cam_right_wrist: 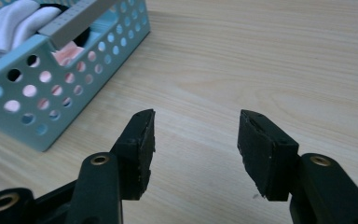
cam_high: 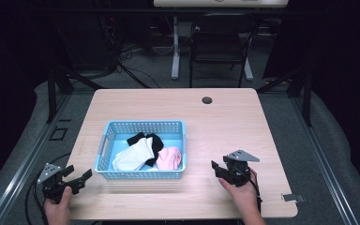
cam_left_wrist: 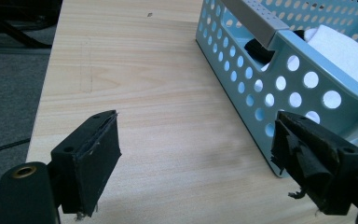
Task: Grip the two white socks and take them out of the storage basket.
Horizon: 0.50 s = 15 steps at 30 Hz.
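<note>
Blue basket (cam_high: 143, 174), pink cloth (cam_right_wrist: 64, 55) through holes

A lab-style recording room, dimly lit.
A wooden table (cam_high: 225, 122) stood on grey carpet, black curtains hung around, cables (cam_high: 122, 61) trailed across the floor, and a desk frame (cam_high: 176, 51) stood behind.
</note>
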Tool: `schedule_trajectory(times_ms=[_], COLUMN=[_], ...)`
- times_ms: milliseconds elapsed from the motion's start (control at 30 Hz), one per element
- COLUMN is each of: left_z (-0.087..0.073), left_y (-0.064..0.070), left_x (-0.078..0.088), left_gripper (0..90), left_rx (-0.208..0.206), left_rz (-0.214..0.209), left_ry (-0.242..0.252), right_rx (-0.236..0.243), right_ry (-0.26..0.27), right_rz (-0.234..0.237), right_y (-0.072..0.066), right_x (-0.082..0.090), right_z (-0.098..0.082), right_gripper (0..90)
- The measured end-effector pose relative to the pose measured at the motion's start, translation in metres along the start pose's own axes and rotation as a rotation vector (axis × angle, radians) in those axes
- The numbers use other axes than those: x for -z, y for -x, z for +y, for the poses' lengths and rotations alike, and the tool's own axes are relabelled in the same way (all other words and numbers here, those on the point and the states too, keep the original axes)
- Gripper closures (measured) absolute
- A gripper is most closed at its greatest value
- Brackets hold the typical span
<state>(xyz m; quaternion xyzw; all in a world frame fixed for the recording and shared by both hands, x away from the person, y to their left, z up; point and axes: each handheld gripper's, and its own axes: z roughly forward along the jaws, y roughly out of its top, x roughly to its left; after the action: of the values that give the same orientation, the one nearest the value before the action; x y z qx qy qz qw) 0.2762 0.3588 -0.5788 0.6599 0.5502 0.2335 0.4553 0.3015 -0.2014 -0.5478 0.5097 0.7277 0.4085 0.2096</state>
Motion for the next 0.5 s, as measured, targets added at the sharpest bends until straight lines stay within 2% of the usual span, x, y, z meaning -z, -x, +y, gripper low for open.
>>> schedule_trajectory(times_ms=[100, 267, 333, 500], left_z=[0.000, 0.000, 0.000, 0.000], left_y=[0.000, -0.001, -0.001, -0.001], left_x=[0.001, 0.001, 0.001, 0.001], left_gripper=[15.2, 15.3, 15.3, 15.3], left_rx=[0.002, 0.004, 0.005, 0.005], left_rz=[0.002, 0.001, 0.000, 0.001], left_ry=[-0.001, 0.001, 0.002, 0.005], right_rx=[-0.019, 0.011, 0.021, 0.006], right_ry=[-0.017, -0.023, -0.046, -0.090], right_rz=[0.031, 0.033, 0.025, 0.063], right_y=[-0.006, -0.019, -0.023, -0.032], right_x=[0.002, 0.003, 0.003, 0.001], right_z=[0.009, 0.028, 0.037, 0.060], right_gripper=[46.5, 46.5, 47.2, 48.3])
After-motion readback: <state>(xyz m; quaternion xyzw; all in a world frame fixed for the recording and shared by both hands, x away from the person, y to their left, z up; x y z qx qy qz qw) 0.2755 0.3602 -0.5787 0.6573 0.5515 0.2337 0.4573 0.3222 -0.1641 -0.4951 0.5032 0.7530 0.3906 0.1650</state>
